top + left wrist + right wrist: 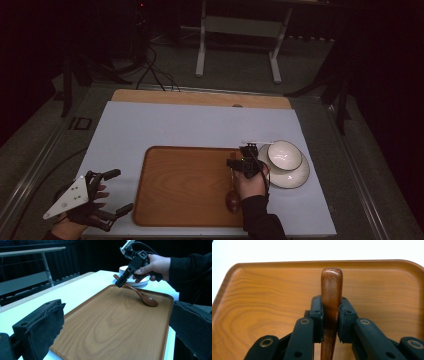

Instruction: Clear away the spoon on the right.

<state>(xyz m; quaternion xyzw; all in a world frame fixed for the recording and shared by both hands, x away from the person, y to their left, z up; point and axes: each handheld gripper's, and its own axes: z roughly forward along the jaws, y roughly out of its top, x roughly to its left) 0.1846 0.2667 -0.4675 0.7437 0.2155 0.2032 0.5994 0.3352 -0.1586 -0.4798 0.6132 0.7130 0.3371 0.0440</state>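
Observation:
A dark wooden spoon point(232, 196) lies along the right side of the wooden tray point(185, 185). Its bowl rests on the tray near the front, and its handle slants upward. My right gripper point(233, 164) is shut on that handle. In the right gripper view the pads clamp the handle point(331, 290) from both sides, with the handle's end sticking out past them over the tray point(262, 290). From the left gripper view the spoon point(147, 300) and the right gripper point(120, 283) sit at the tray's far end. My left gripper point(120, 191) hovers open off the tray's left edge, nothing between its jaws.
A white bowl point(284, 154) stands on a white plate point(300, 175) just right of the tray. Everything sits on a pale sheet point(175, 125) over the wooden table point(200, 97). Cables point(155, 75) and a metal frame point(240, 30) lie on the floor beyond.

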